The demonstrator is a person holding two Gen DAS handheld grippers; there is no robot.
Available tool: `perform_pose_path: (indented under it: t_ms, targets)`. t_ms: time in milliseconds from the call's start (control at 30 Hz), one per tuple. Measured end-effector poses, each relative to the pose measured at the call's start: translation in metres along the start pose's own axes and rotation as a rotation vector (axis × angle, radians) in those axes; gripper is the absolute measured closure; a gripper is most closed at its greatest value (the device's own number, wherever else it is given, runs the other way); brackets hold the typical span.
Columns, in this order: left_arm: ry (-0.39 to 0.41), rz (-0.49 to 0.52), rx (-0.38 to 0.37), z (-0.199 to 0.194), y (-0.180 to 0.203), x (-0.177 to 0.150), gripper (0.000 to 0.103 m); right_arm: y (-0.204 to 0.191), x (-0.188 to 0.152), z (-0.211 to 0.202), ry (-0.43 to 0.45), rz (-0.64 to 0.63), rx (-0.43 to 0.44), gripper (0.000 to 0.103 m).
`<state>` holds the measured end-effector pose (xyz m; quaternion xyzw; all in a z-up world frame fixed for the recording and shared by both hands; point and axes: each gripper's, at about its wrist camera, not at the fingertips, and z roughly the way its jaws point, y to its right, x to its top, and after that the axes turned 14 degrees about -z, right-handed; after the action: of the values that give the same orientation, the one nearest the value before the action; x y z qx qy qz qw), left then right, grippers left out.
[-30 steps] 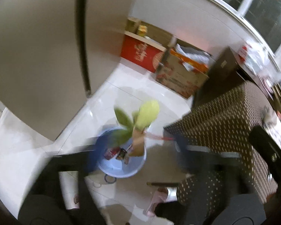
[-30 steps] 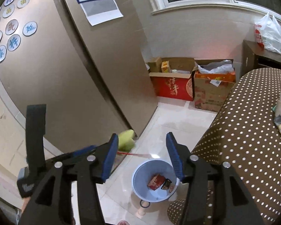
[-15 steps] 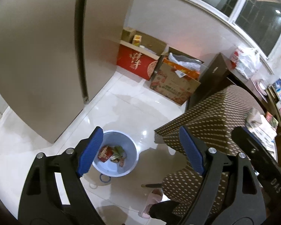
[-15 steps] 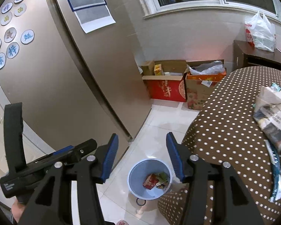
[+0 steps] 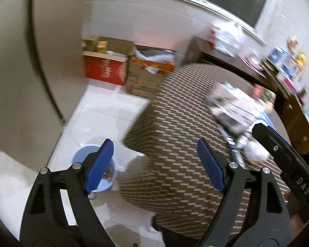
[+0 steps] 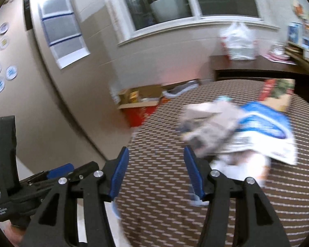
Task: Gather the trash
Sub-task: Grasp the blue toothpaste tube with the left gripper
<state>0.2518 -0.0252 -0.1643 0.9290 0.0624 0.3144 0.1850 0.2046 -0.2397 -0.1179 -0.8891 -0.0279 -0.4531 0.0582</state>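
Note:
My left gripper [image 5: 154,142] is open and empty above the near corner of the table with the brown dotted cloth [image 5: 175,123]. Behind its left finger on the floor stands the light blue bin [image 5: 80,156] with trash inside. On the cloth lie a crumpled newspaper [image 5: 230,107] and a white tissue wad [image 5: 255,152]. My right gripper [image 6: 156,150] hangs over the cloth [image 6: 164,195], its jaws opening with nothing between them. Just right of it lie the crumpled grey paper [image 6: 208,127], a blue-and-white plastic bag [image 6: 265,127] and white tissue [image 6: 243,164].
A tall beige cabinet [image 5: 20,61] fills the left. Red and brown cardboard boxes [image 5: 134,72] stand on the floor by the wall under the window. A dark sideboard carries a white plastic bag [image 6: 239,41]. A red box [image 6: 278,90] sits at the table's far side.
A yellow-green item that was falling from the left gripper now lies in the bin. Both grippers have swung right and up, from the bin toward the table. The right jaws widened slightly.

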Motion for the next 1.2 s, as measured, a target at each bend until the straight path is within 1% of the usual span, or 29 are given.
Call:
perform_pose_path:
  t_ms: [100,200,267,300,367,433,567,667,700,733,800,833,867,967,1167,1200]
  targets:
    - [-0.029,0.050,-0.027,0.011,0.036,-0.013,0.021,0.033,-0.011,-0.013,0.001,0.039,-0.040,0.048]
    - [-0.051,0.099,-0.042,0.021,0.066,-0.024,0.021,0.055,-0.019,-0.019,-0.002,0.061,-0.070,0.048]
    - [-0.062,0.129,-0.049,0.028,0.083,-0.030,0.022,0.067,-0.024,-0.022,-0.006,0.074,-0.072,0.048]
    - [-0.067,0.141,-0.049,0.031,0.090,-0.034,0.024,0.070,-0.026,-0.022,-0.008,0.081,-0.073,0.048]
    - [-0.085,0.164,-0.046,0.039,0.101,-0.037,0.035,0.076,-0.029,-0.022,-0.011,0.086,-0.070,0.048]
    - [-0.103,0.179,-0.035,0.049,0.108,-0.040,0.042,0.082,-0.032,-0.023,-0.012,0.089,-0.063,0.048]
    - [-0.133,0.187,-0.009,0.066,0.113,-0.042,0.055,0.086,-0.032,-0.021,-0.013,0.096,-0.056,0.048]
    - [-0.140,0.210,0.018,0.074,0.116,-0.046,0.056,0.088,-0.032,-0.019,-0.014,0.101,-0.052,0.048]
    - [-0.145,0.219,0.021,0.077,0.118,-0.047,0.058,0.089,-0.031,-0.018,-0.016,0.102,-0.050,0.048]
    - [-0.153,0.225,0.019,0.080,0.120,-0.047,0.065,0.089,-0.031,-0.017,-0.018,0.103,-0.047,0.048]
    - [-0.138,0.254,0.036,0.081,0.124,-0.049,0.068,0.088,-0.030,-0.015,-0.019,0.103,-0.043,0.048]
    - [-0.135,0.266,0.042,0.082,0.124,-0.049,0.072,0.088,-0.029,-0.013,-0.020,0.102,-0.041,0.048]
    - [-0.130,0.271,0.049,0.082,0.125,-0.048,0.087,0.087,-0.029,-0.012,-0.021,0.103,-0.038,0.048]
    - [-0.134,0.234,0.021,0.079,0.113,-0.043,0.090,0.083,-0.026,-0.009,-0.022,0.101,-0.029,0.048]
    - [-0.098,0.158,-0.007,0.055,0.083,-0.030,0.091,0.077,-0.017,0.001,-0.021,0.097,-0.005,0.048]
    - [-0.102,0.151,-0.014,0.053,0.079,-0.028,0.091,0.076,-0.014,0.005,-0.022,0.103,0.003,0.048]
